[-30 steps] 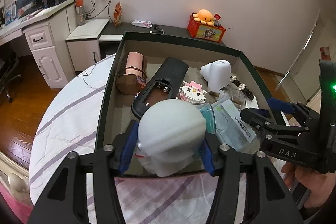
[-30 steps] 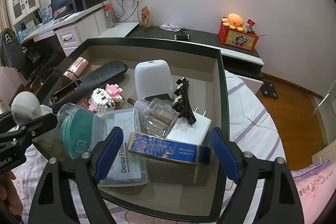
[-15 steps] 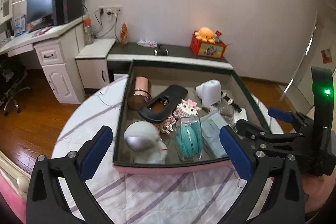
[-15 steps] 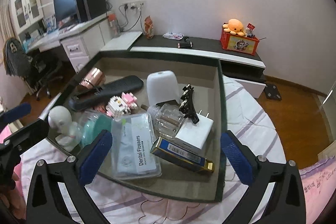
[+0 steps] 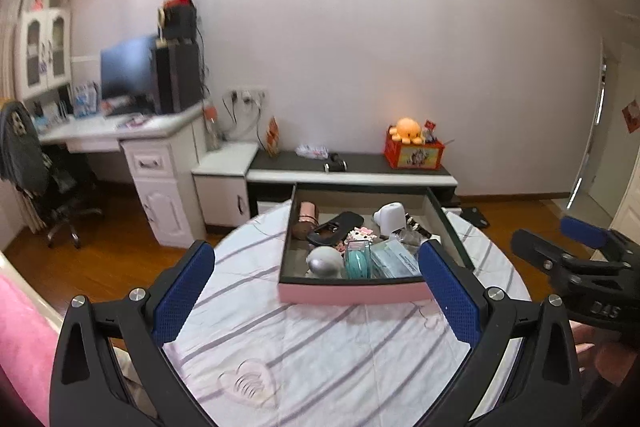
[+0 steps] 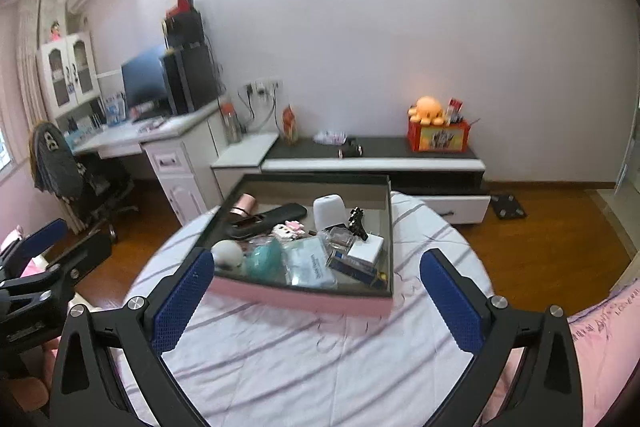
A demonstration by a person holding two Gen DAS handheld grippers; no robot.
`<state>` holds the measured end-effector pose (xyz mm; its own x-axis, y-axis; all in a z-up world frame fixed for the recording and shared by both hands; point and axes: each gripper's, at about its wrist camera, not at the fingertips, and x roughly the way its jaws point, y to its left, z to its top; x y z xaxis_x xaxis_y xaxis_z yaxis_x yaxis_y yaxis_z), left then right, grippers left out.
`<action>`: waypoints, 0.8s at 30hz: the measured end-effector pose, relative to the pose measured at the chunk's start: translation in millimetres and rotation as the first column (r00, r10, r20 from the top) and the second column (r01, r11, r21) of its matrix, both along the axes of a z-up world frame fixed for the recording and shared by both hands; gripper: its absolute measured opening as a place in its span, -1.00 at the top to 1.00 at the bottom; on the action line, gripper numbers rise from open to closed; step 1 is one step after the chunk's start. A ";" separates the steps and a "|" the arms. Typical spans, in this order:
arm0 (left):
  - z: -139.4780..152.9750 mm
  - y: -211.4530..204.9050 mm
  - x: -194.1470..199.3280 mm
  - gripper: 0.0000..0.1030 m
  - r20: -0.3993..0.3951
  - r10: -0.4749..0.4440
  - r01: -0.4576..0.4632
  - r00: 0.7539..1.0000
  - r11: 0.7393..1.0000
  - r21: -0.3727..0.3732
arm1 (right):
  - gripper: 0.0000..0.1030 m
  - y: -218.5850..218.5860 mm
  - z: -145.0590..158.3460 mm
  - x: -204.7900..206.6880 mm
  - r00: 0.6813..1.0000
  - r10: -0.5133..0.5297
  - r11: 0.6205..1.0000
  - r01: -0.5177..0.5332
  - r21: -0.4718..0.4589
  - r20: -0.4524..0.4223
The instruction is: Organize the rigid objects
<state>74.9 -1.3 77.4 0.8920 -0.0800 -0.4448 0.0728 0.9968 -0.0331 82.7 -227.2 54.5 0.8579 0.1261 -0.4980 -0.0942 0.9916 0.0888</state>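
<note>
**Tray filled; both grippers clear and empty**

Nearest: left gripper (image 5: 316, 291), jaws spread to their widest, nothing between the blue pads (image 5: 184, 291). Right gripper (image 6: 316, 297), likewise fully spread and empty. Each stands over the cloth (image 5: 320, 355), a white striped cover on a round table, on the near side of the tray and apart from it.

Middle: tray (image 5: 352, 293), pink front wall, dark rim, set on the cloth towards the table's far side. Contents, near to far:
- white head figure (image 5: 325, 261), near left corner
- teal reel in a clear case (image 5: 357, 259), beside it
- floss pack (image 5: 396, 259)
- blue box (image 6: 356, 269), near right
- white plug (image 6: 368, 247) and clear bottle (image 6: 340, 237)
- pink block toy (image 6: 290, 227)
- black remote (image 5: 336, 223), lying diagonally
- white dispenser (image 5: 390, 217), upright
- pink cup (image 5: 306, 215), far left, on its side
- black clip (image 6: 358, 221)

No loose item shows on the cloth.

Far: low cabinet, red box with an orange plush, desk with monitor, chair.

Handling note (judgement): the sorting looks near done or done. If another piece is due, approach with the jaws wide, come down from above the rim rather than across it, and set the piece into the bare far strip so the upright dispenser and the bottle are not knocked.
</note>
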 end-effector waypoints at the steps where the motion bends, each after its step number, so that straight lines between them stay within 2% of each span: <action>1: 3.7 0.2 -12.4 -1.00 0.012 0.002 -0.002 1.000 1.000 0.005 | -1.00 -1.1 3.4 -18.2 1.000 -0.011 1.000 0.011 0.005 0.014; 6: 15.5 -3.3 -76.2 -1.00 0.057 0.005 -0.006 0.998 1.000 0.028 | -1.00 -5.7 7.6 -94.1 0.997 -0.046 0.999 0.045 0.016 0.058; 11: 17.3 -11.2 -128.5 -1.00 0.083 0.000 -0.002 0.997 1.000 0.029 | -1.00 -6.1 2.3 -146.7 0.995 -0.062 0.998 0.062 0.002 0.077; 17: 17.4 -17.5 -170.4 -1.00 0.107 -0.007 0.005 0.994 1.000 0.020 | -1.00 -7.1 6.9 -190.2 0.988 -0.081 0.997 0.082 -0.004 0.132; 24: 19.6 -15.0 -195.0 -1.00 0.128 -0.005 0.003 0.992 1.000 0.011 | -1.00 -4.4 14.8 -211.3 0.980 -0.083 0.996 0.087 -0.013 0.180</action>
<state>-120.0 -16.3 97.1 0.9412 -0.0797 -0.3282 0.0799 0.9967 -0.0130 -128.6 -231.7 69.3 0.9407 0.0396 -0.3368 -0.0216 0.9981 0.0570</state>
